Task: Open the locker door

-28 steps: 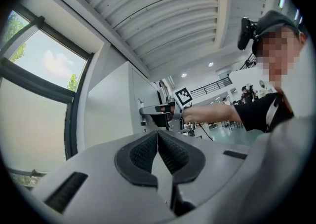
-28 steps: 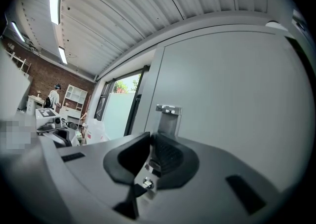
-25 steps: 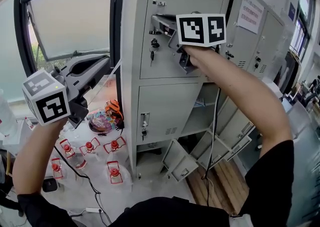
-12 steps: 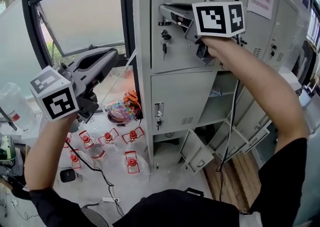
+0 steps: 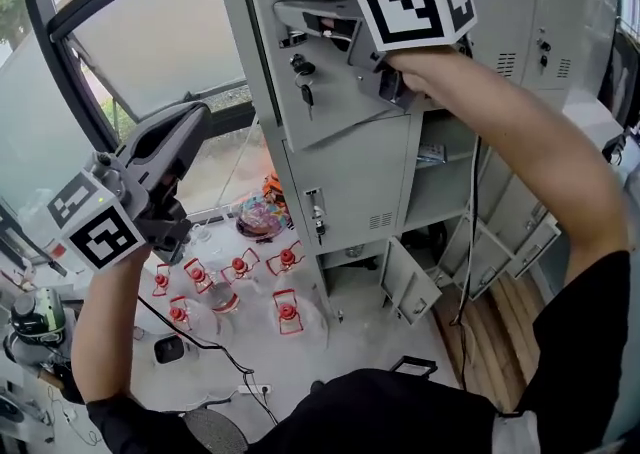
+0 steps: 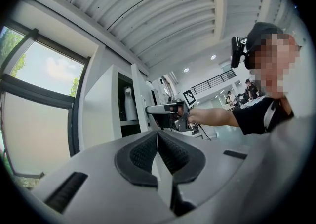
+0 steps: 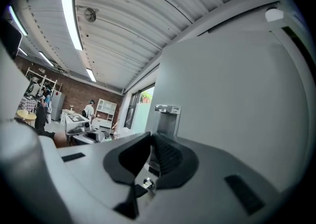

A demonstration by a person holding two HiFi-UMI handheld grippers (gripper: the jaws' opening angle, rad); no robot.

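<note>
The grey upper locker door [image 5: 350, 92] stands swung out at its left edge, with a key [image 5: 303, 84] hanging in its lock. My right gripper [image 5: 284, 10] reaches level to that edge and is shut on the door's handle tab [image 7: 166, 110]; the door's face [image 7: 237, 94] fills the right of the right gripper view. The left gripper view looks into the opened compartment, where a white bottle [image 6: 128, 104] stands, with the right gripper [image 6: 165, 113] at the door's edge. My left gripper [image 5: 198, 116] hangs lower left, away from the locker, shut on nothing [image 6: 158, 135].
Below is a shut locker door [image 5: 350, 192] with its own key [image 5: 318, 220]. Lower doors [image 5: 412, 284] to the right stand open. Several red-capped bottles [image 5: 236, 267] sit on the floor by a large window [image 5: 130, 52]. A cable [image 5: 470, 242] hangs from my right arm.
The upper door has swung further out at its left edge with my right gripper on it. My left gripper has drifted a little, still shut and holding nothing.
</note>
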